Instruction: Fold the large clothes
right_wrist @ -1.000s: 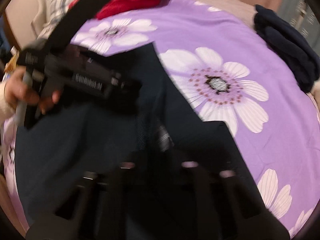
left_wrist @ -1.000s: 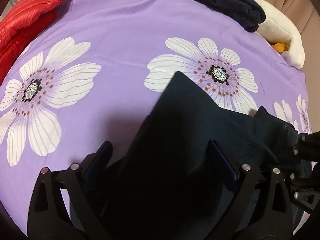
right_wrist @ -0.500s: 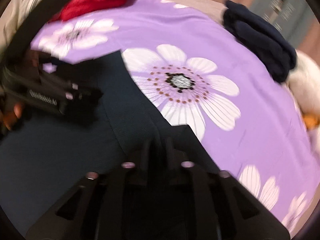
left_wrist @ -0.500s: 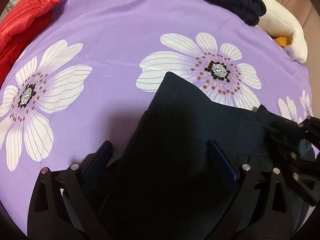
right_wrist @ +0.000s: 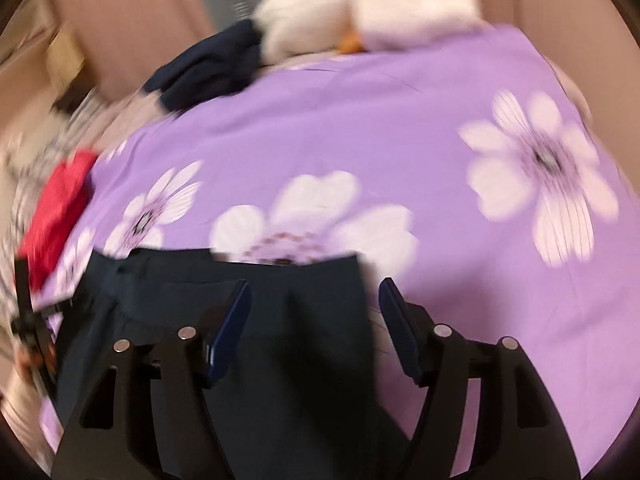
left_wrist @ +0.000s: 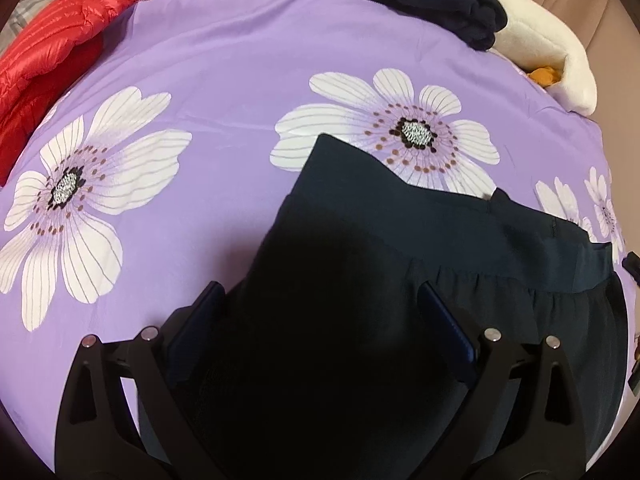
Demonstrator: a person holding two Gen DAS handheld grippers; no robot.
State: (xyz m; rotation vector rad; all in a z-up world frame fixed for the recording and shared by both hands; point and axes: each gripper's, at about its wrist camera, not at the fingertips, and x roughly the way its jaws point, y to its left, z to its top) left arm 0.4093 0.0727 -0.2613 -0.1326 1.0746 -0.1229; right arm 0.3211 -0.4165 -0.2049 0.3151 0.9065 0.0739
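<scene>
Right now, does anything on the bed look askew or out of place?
Yes: the dark navy garment lies crooked on the purple flowered bedspread, its waistband slanting, with one corner sticking up unevenly. Nothing spilled or damaged.

purple flowered bedspread (left_wrist: 224, 80) before beige curtains (right_wrist: 132, 20).

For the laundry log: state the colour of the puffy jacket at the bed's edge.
Red jacket, clearest in the left wrist view.

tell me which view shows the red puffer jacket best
The left wrist view. There the red puffer jacket is sharp at the upper left edge of the purple floral sheet, its quilted stitching visible. The right wrist view shows only a blurred red patch at the left edge, with no detail.
</scene>
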